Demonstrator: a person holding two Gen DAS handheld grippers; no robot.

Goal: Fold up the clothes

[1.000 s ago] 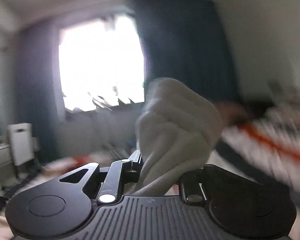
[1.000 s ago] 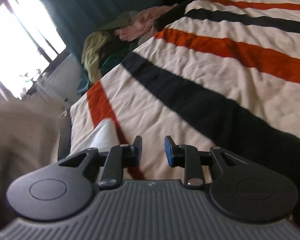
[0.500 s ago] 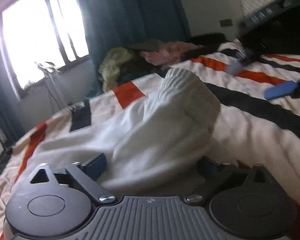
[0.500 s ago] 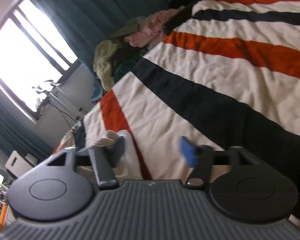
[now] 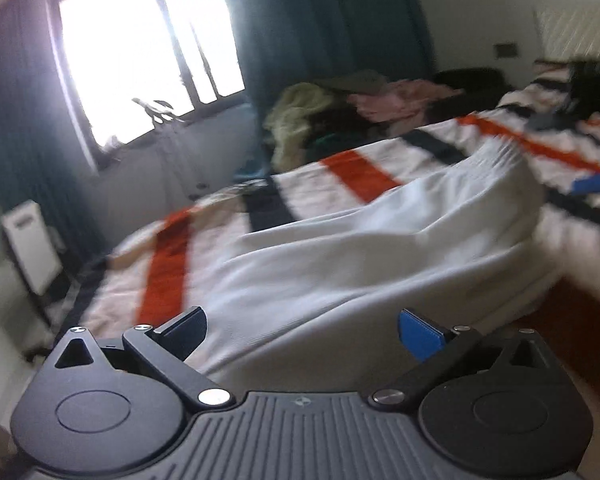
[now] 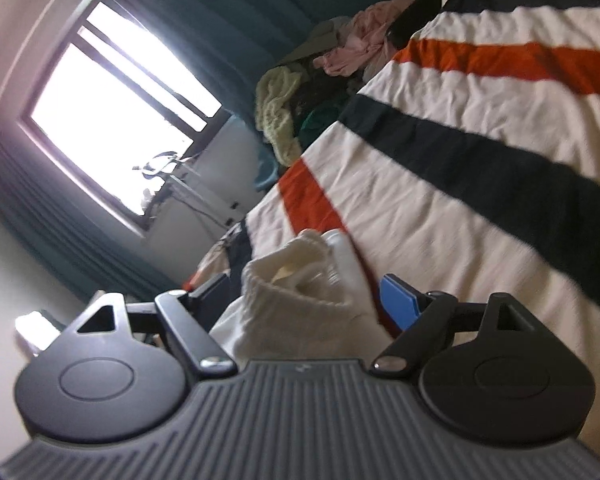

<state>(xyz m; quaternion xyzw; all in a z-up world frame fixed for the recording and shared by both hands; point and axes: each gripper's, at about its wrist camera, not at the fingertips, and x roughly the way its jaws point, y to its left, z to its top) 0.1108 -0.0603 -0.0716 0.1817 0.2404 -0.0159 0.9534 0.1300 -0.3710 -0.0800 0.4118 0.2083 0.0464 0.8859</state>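
— Where do we have the white garment (image 5: 380, 248)?

— It lies on the striped bed cover (image 6: 480, 128), and our left tongs (image 5: 302, 332) are spread wide over it, pinching nothing.

— And our right tongs (image 6: 308, 300)?

— Spread too, with the garment's ribbed edge bunched between the fingers. Piled clothes (image 6: 300, 100) sit beyond the bed.

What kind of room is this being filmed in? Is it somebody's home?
Most likely a bedroom in a home. A bed with a striped blanket fills most of the view, a heap of clothes is piled at its far side, and dark curtains hang beside a bright window.
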